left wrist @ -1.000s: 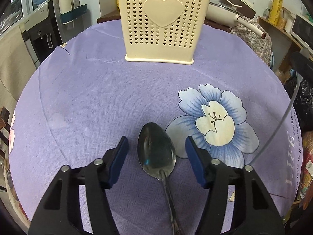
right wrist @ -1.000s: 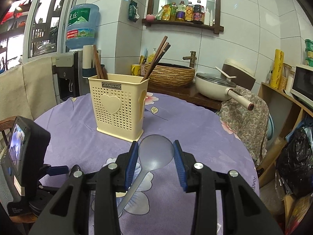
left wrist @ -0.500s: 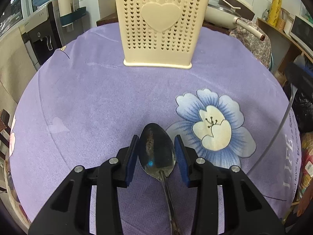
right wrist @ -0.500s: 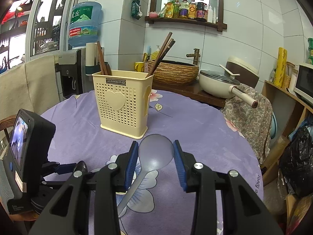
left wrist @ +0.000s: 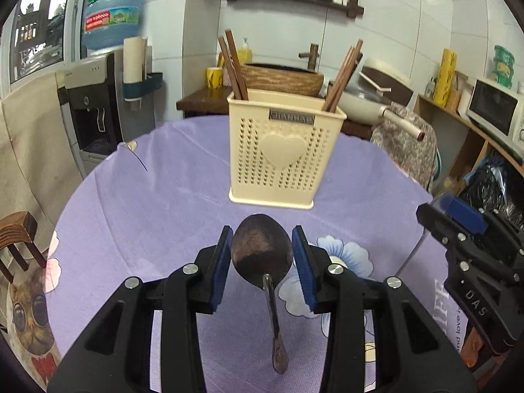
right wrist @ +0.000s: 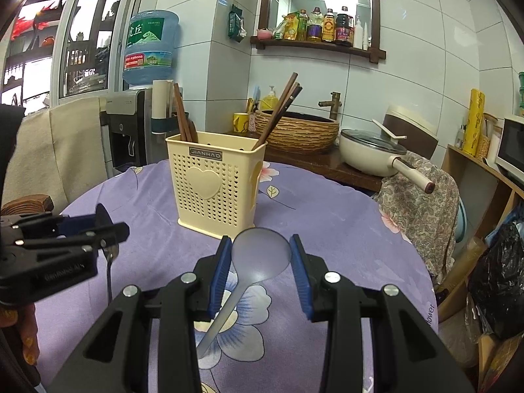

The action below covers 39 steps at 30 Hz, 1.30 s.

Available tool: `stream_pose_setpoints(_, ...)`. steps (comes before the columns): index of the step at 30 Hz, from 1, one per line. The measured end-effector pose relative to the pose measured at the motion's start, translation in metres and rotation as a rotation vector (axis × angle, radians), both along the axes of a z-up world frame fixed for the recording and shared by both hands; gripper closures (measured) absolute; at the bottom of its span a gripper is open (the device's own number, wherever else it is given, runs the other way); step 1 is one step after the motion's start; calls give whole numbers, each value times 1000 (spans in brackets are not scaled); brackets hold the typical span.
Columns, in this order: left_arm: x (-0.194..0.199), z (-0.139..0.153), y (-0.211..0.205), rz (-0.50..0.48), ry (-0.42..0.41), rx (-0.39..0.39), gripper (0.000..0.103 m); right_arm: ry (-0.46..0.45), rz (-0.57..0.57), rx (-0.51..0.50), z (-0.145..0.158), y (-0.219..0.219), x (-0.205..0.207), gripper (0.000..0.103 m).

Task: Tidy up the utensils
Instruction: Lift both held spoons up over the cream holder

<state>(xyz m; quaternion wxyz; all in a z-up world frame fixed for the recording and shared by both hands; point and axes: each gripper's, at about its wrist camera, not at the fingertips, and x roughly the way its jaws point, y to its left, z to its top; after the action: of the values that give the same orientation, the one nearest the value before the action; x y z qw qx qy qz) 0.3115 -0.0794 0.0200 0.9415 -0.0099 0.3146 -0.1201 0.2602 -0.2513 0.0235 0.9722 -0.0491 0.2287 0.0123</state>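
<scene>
My left gripper (left wrist: 262,255) is shut on the bowl of a dark metal spoon (left wrist: 261,251), held above the purple cloth with its handle hanging down. My right gripper (right wrist: 260,257) is shut on the bowl of a translucent grey plastic spoon (right wrist: 260,252), handle slanting down to the left. A cream perforated utensil holder (left wrist: 282,150) with a heart on its front stands upright behind both, brown chopsticks (left wrist: 342,73) sticking out of it. In the right wrist view the holder (right wrist: 214,181) is just beyond the fingers, and the left gripper with the metal spoon (right wrist: 109,255) is at the left.
The round table wears a purple floral cloth (left wrist: 157,216). A wooden chair back (left wrist: 19,232) stands at the left edge. Behind are a water dispenser (right wrist: 131,137), a counter with a woven basket (right wrist: 301,131) and a white pan (right wrist: 373,154). A cloth-draped chair (right wrist: 422,203) is at the right.
The left gripper closed on the metal spoon's bowl and lifted it off the cloth, tilting up so the holder and the room came into view. The right gripper kept still with its plastic spoon.
</scene>
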Motion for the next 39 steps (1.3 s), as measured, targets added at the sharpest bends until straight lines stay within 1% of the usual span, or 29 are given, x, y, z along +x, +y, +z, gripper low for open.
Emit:
stream_pose_setpoints(5,-1,6,4,2,-3,-13,66,-4,14,-10,5,2,0,67)
stream_pose_setpoints(13,-2,17,9,6,-39,-36,66,-6,39,-7,11,7,-2,68)
stream_pose_setpoints(18,1,17,11,9,-32,-51,66,-5,58,-14,12,10,-1,68)
stream_pose_setpoints(24,3,17,10,1,-32,-47,66,-9,73,-23,17,14,1,68)
stream_pose_setpoints(30,10,26,10,-13,-43,-61,66,-13,95,-9,28,12,12,68)
stream_pose_setpoints(33,19,36,11,-29,-52,-81,66,-23,114,1,38,11,21,68)
stream_pose_setpoints(35,27,47,13,-38,-59,-101,66,-47,117,-7,50,11,30,68)
stream_pose_setpoints(38,44,77,18,-38,-93,-126,66,-85,124,-14,72,12,44,68)
stream_pose_setpoints(39,52,93,20,-35,-116,-136,66,-100,124,-19,81,13,50,68)
